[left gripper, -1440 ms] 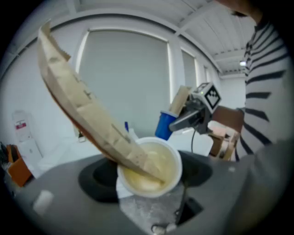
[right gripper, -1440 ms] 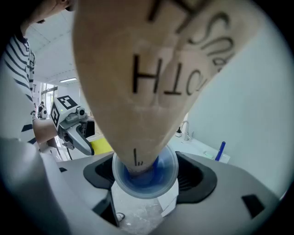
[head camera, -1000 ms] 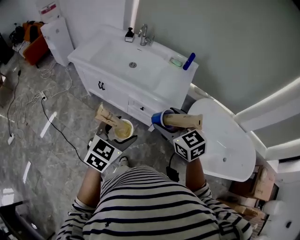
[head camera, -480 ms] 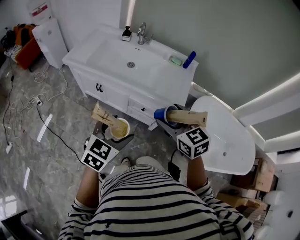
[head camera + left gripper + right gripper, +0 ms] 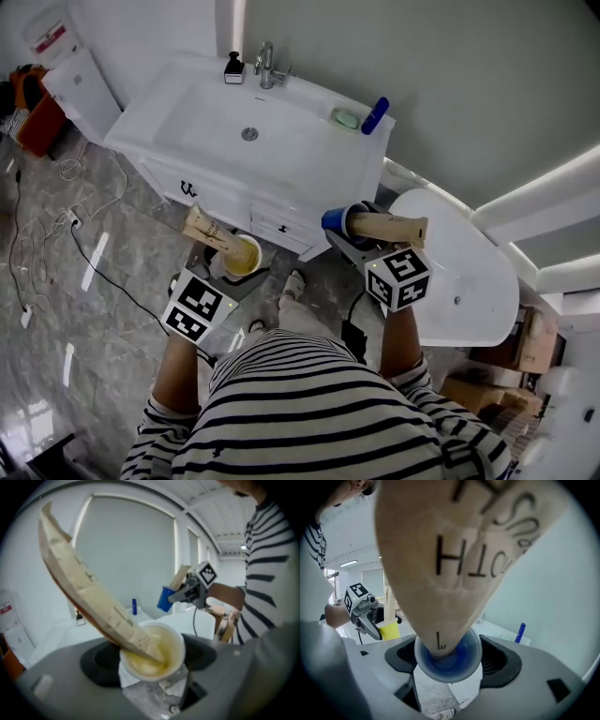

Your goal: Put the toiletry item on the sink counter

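Note:
Two tan toiletry tubes are held out in front of me, short of the white sink counter [image 5: 309, 159]. My left gripper [image 5: 234, 258] is shut on the yellow cap [image 5: 152, 651] of one tube [image 5: 84, 588], which slants up to the left. My right gripper [image 5: 349, 228] is shut on the blue cap [image 5: 447, 656] of the other tube [image 5: 454, 550], whose body points right in the head view, over the tub. Each gripper shows in the other's view: the right one [image 5: 187, 590] and the left one [image 5: 363, 609].
On the counter stand a faucet [image 5: 267, 64], a dark soap dispenser [image 5: 232, 67], a green soap [image 5: 346, 118] and a blue bottle [image 5: 375, 115]. A white oval tub [image 5: 459, 272] lies at the right. Cables [image 5: 56, 234] trail over the grey floor at the left.
The person has stepped forward, a foot now showing below the cabinet. The counter has shifted left in the head view. Both grippers keep the same hold on their tubes.

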### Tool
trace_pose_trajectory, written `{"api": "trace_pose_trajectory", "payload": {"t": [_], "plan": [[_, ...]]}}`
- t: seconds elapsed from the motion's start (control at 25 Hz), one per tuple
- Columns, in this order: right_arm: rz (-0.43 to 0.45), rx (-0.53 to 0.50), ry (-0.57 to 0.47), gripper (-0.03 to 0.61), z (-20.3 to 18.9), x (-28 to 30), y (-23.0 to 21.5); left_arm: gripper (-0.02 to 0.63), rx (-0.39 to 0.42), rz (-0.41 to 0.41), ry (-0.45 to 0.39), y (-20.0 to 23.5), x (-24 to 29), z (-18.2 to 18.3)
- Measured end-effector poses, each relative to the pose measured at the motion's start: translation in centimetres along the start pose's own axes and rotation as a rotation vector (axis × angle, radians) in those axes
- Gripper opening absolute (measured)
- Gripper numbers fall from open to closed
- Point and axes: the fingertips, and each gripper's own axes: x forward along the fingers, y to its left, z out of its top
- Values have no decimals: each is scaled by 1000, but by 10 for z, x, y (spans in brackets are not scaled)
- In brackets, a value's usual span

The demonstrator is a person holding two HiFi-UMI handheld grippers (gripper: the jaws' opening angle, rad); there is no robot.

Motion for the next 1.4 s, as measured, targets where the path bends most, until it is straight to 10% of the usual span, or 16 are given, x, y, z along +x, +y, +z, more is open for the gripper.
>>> {"api": "trace_pose_trajectory", "payload": {"t": [0.72, 1.4], "plan": [[-64, 17, 51, 354, 9, 65, -186, 379, 147, -112, 25, 91, 183, 110], [-203, 120, 97, 354, 7, 93, -260, 379, 275, -321, -12, 144, 303, 171]]}}
